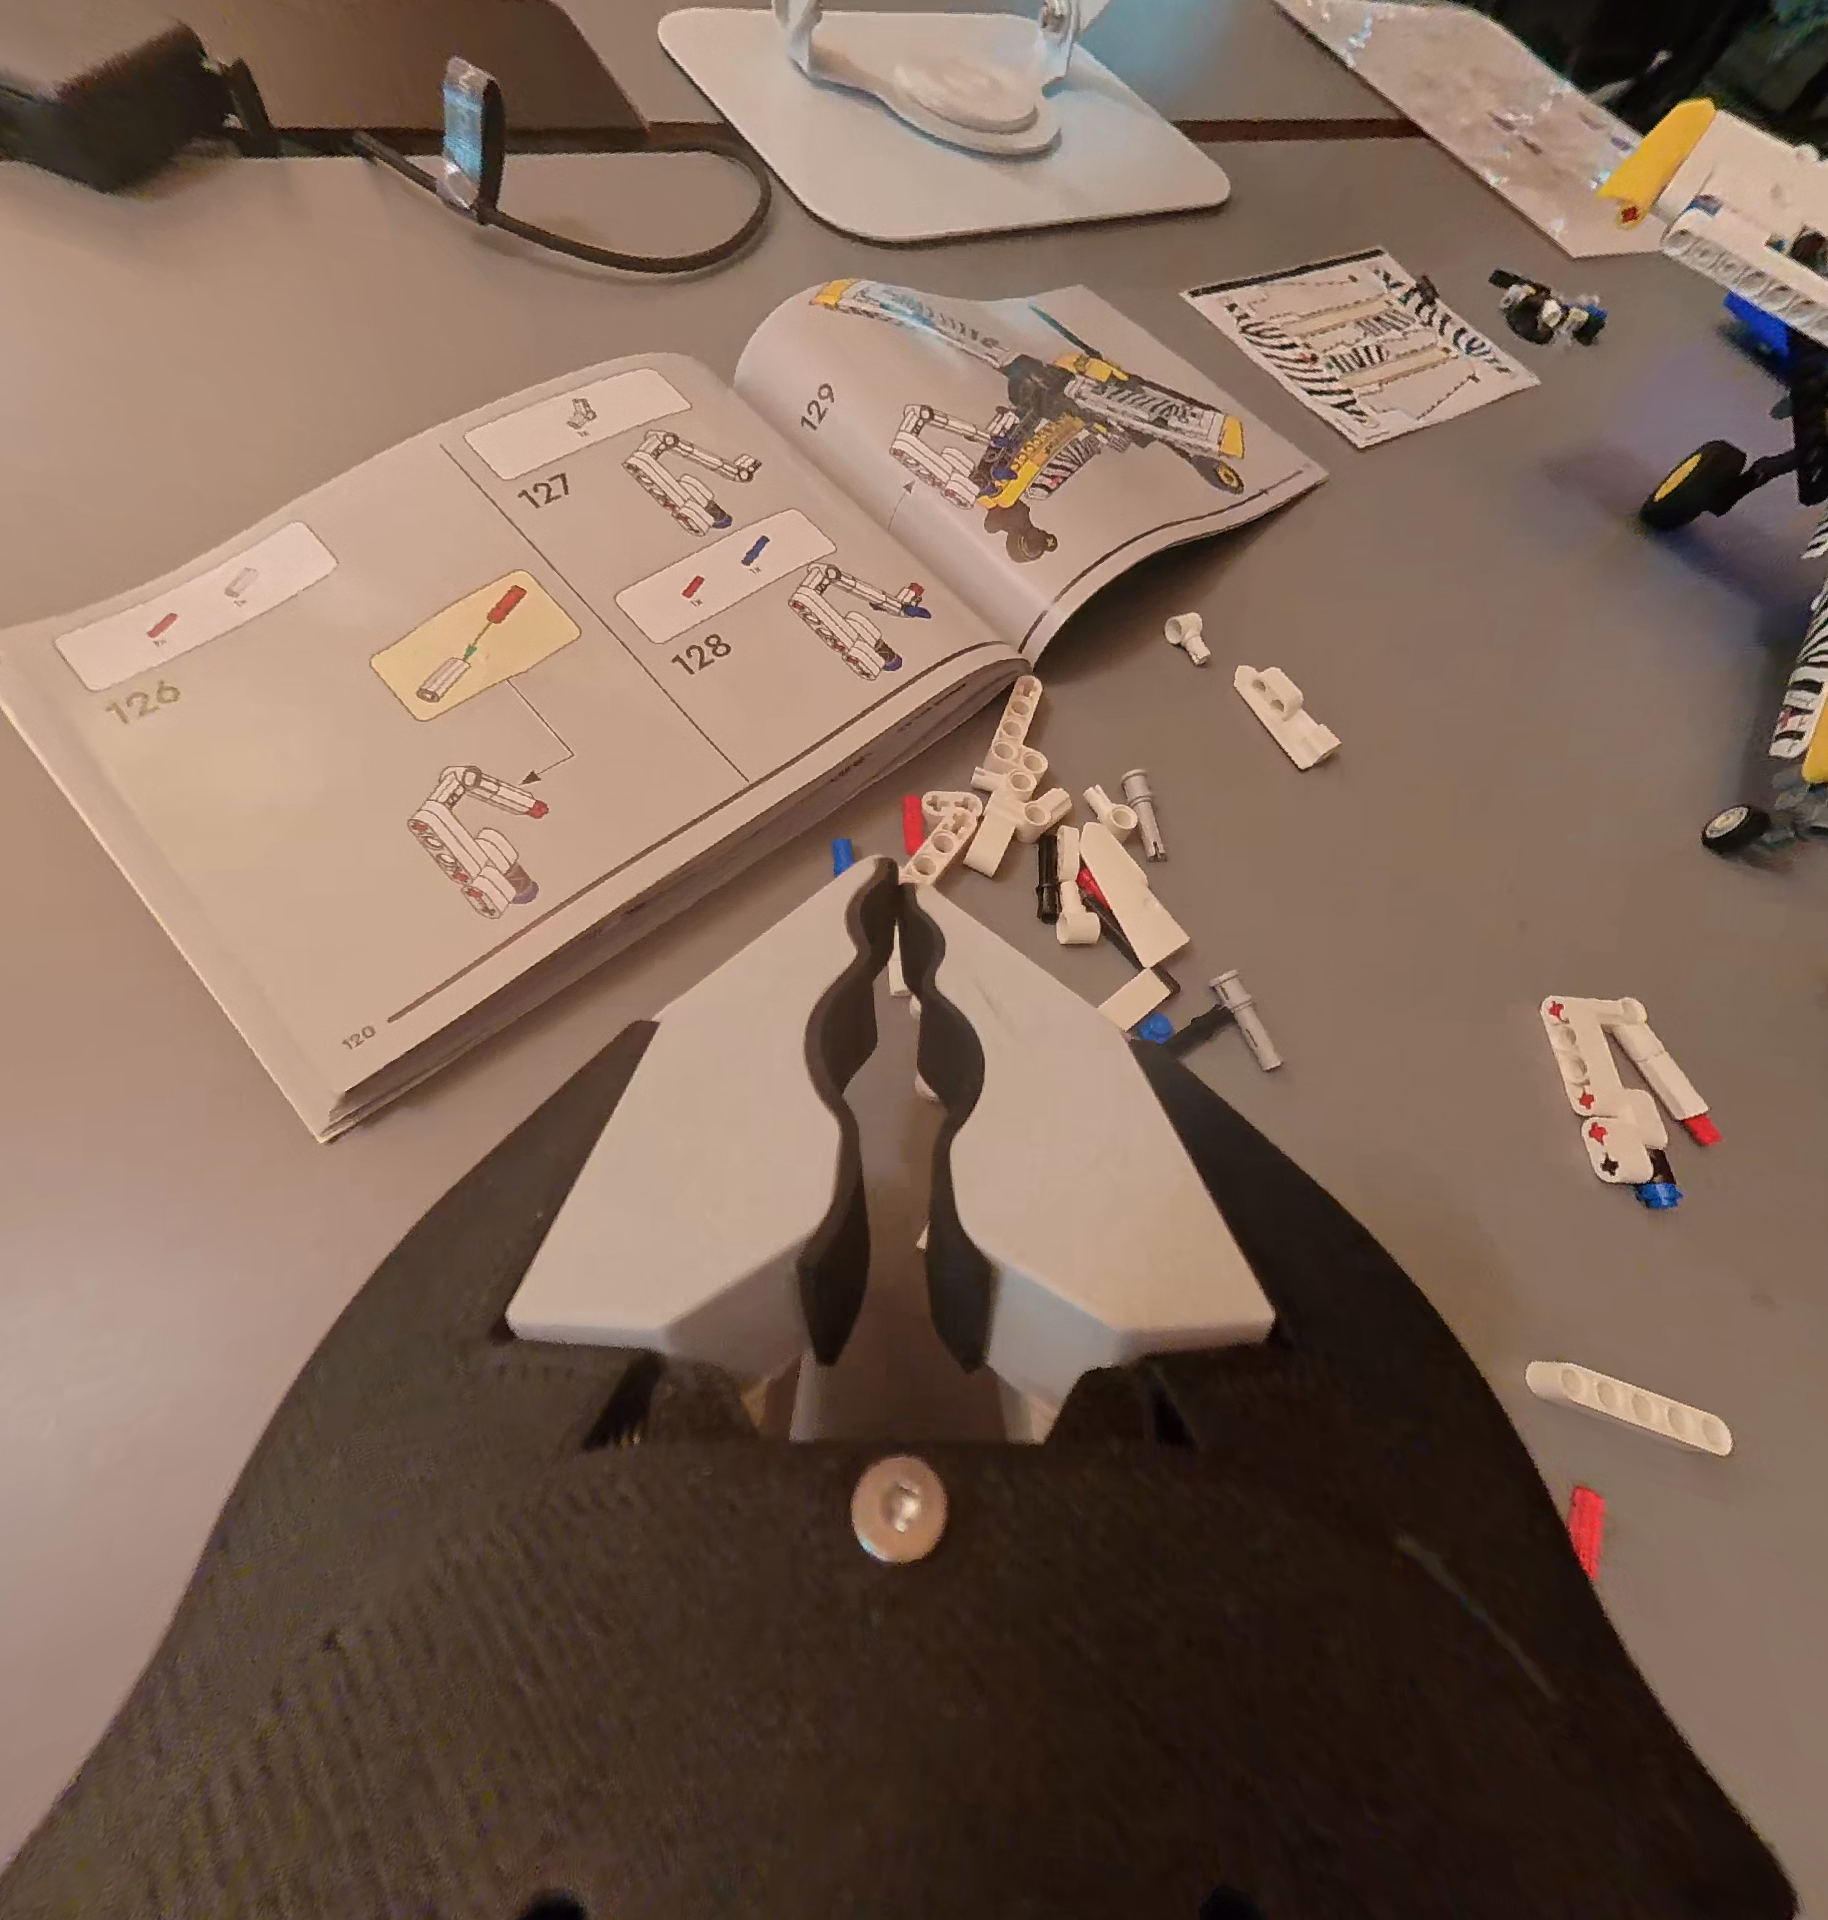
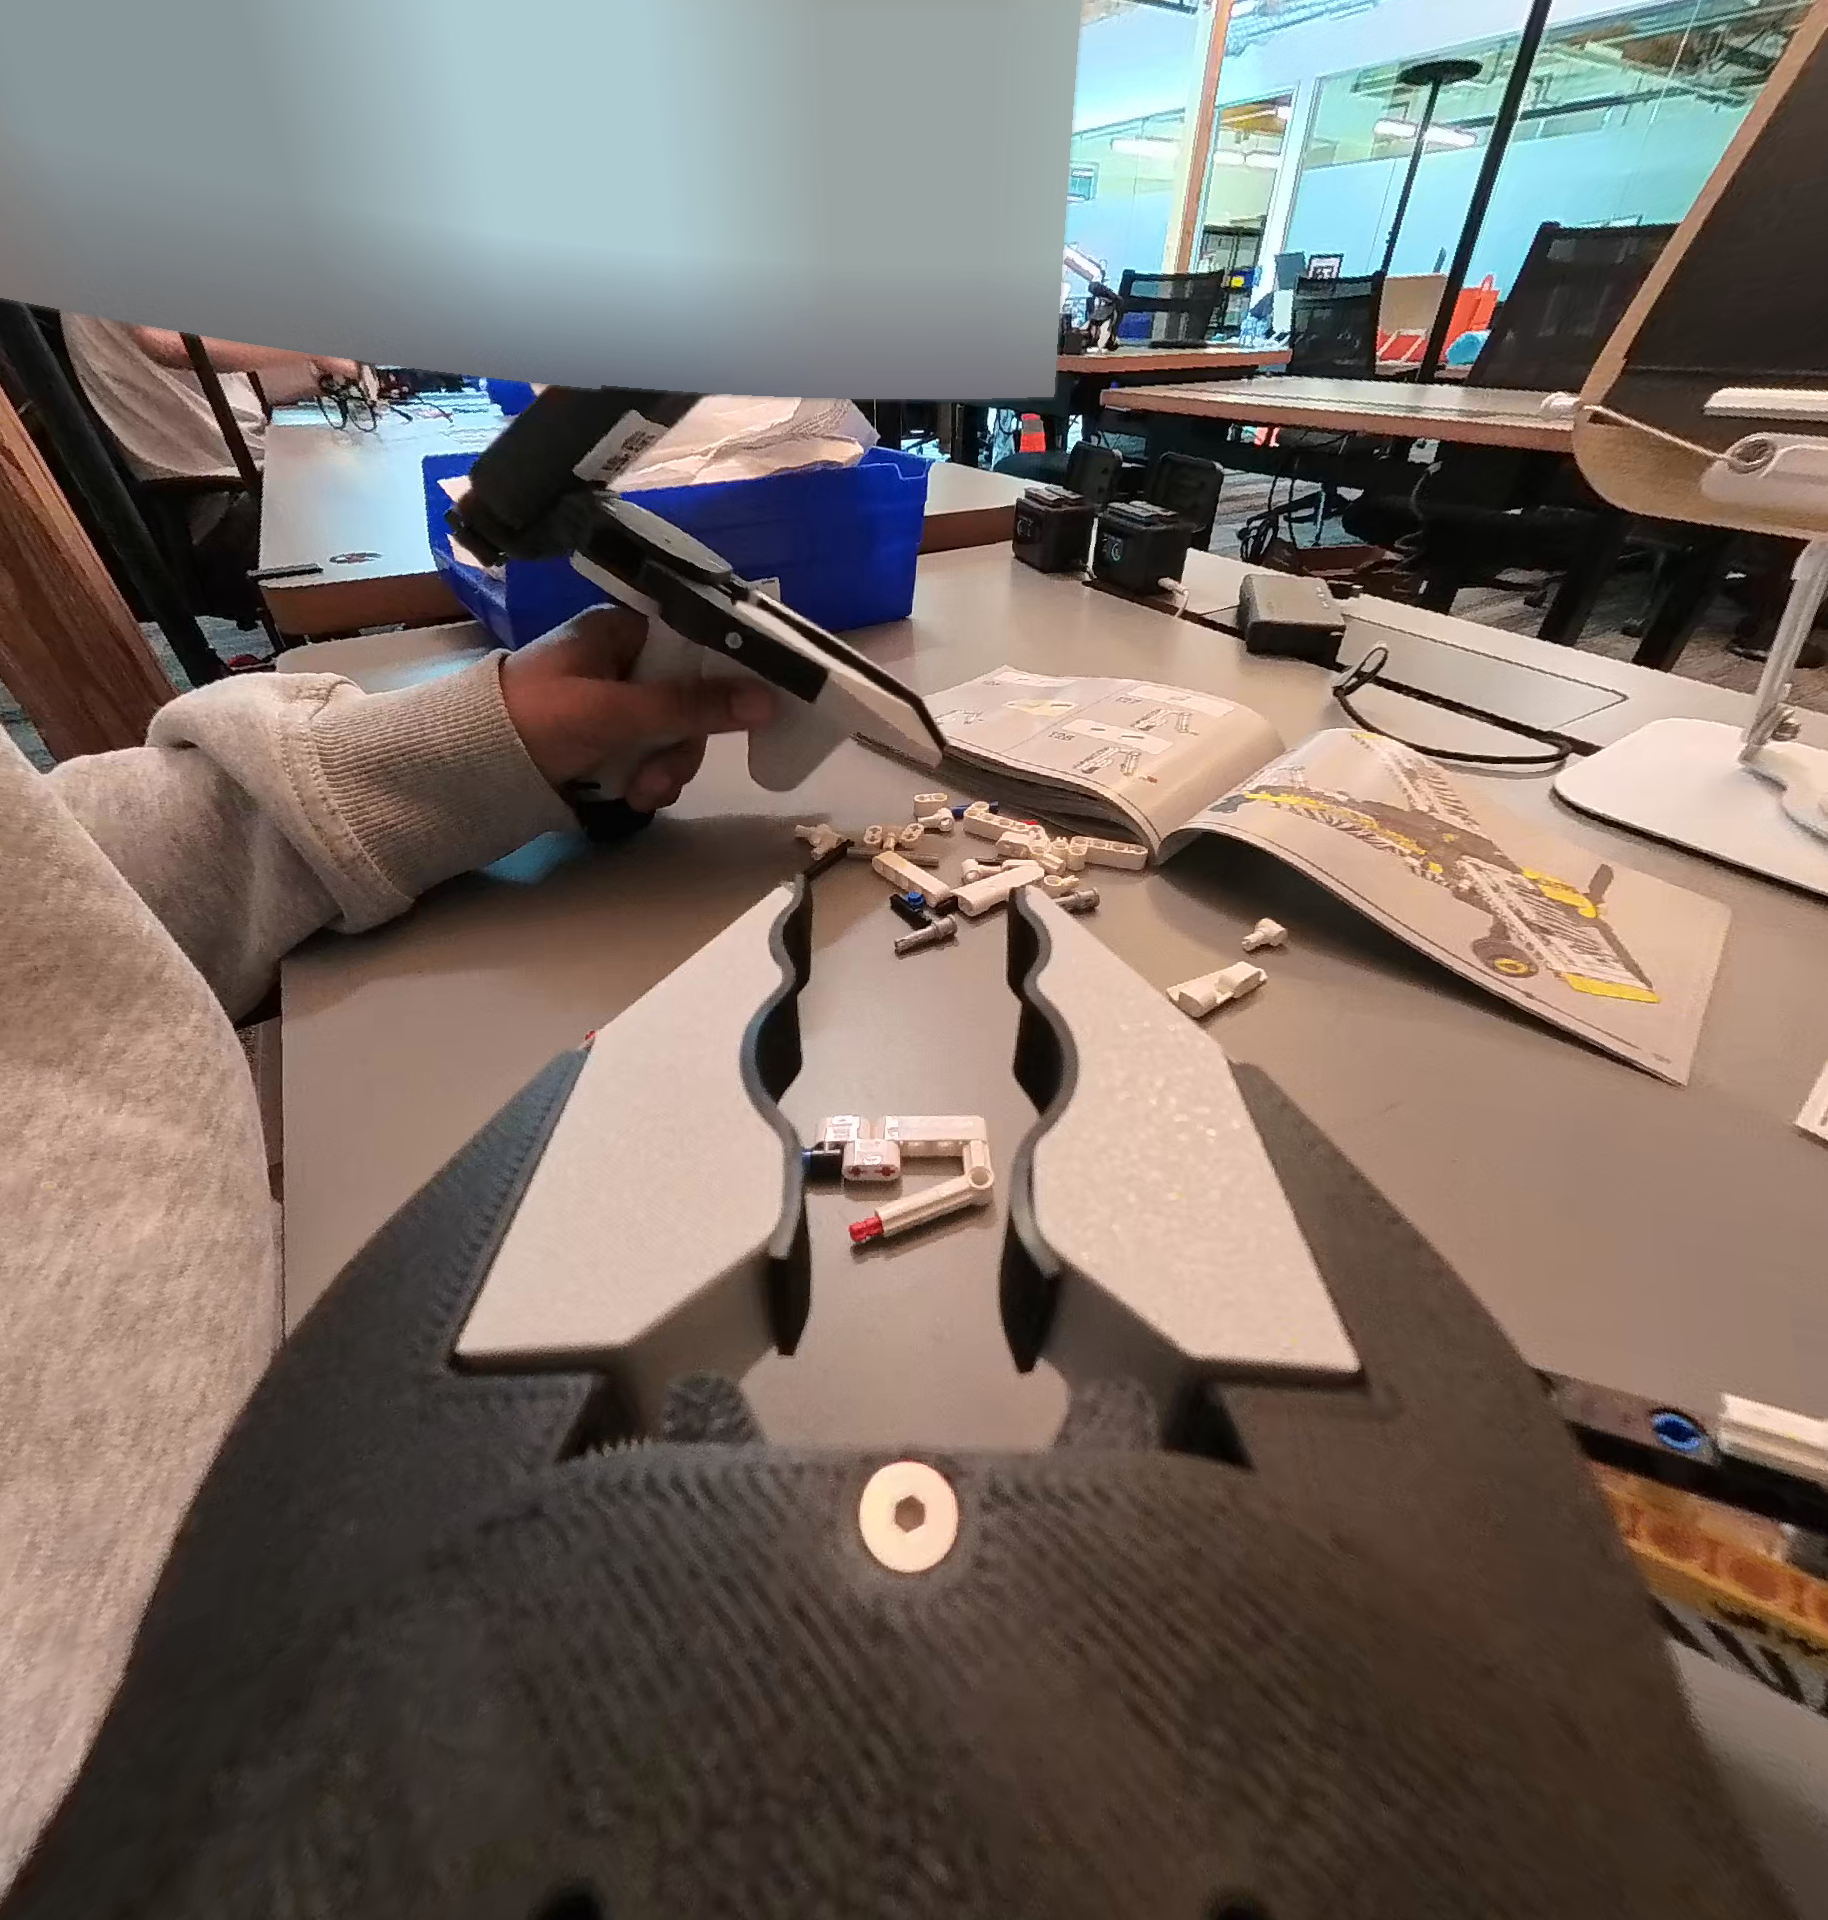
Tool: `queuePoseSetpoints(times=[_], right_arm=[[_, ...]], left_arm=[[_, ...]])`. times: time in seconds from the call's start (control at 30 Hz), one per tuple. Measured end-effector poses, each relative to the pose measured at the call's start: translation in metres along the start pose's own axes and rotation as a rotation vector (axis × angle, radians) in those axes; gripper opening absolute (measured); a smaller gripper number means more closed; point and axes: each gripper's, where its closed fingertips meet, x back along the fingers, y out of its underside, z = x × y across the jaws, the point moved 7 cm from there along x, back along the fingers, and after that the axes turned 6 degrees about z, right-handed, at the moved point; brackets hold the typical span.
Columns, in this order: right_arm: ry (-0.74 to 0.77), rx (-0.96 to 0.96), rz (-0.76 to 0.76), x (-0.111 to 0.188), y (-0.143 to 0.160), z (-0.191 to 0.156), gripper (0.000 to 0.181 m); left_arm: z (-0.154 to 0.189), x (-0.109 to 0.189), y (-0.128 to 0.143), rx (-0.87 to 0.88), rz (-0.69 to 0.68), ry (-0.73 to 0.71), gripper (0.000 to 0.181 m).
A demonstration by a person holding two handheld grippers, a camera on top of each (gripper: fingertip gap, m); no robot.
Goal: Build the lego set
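Note:
My left gripper [image 1: 896,883] is shut with nothing visible between its fingertips. It hovers over the near edge of a pile of small white, grey, red and blue lego pieces [image 1: 1035,831]. In the right wrist view the left gripper [image 2: 925,732] is held in a hand above the open instruction booklet [image 2: 1201,790]. My right gripper [image 2: 905,904] is open and empty. A small white sub-assembly with red and blue pins [image 2: 910,1169] lies on the table between its fingers. It also shows in the left wrist view [image 1: 1616,1091]. The pile [image 2: 983,852] lies just beyond the right fingertips.
The booklet [image 1: 577,644] lies open left of the pile. A sticker sheet [image 1: 1357,343] and the part-built yellow, white and blue model [image 1: 1803,312] are at the right. A white beam [image 1: 1627,1405] and a red piece [image 1: 1585,1527] lie near. A monitor stand [image 1: 941,135], a cable [image 1: 629,239] and a blue bin [image 2: 733,551] sit behind. My hands' fingertips stand some 20 cm from each other.

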Motion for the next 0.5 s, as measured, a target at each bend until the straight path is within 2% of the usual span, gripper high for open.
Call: queuePoseSetpoints(times=[0.3, 0.5], right_arm=[[0.0, 0.008, 0.004, 0.001, -0.001, -0.001, 0.036], [-0.001, 0.01, 0.004, 0.001, -0.001, -0.001, 0.036]], left_arm=[[0.005, 0.008, -0.006, -0.014, 0.088, 0.068, 0.0], [0.01, 0.01, -0.006, -0.019, 0.1, 0.128, 0.0]])
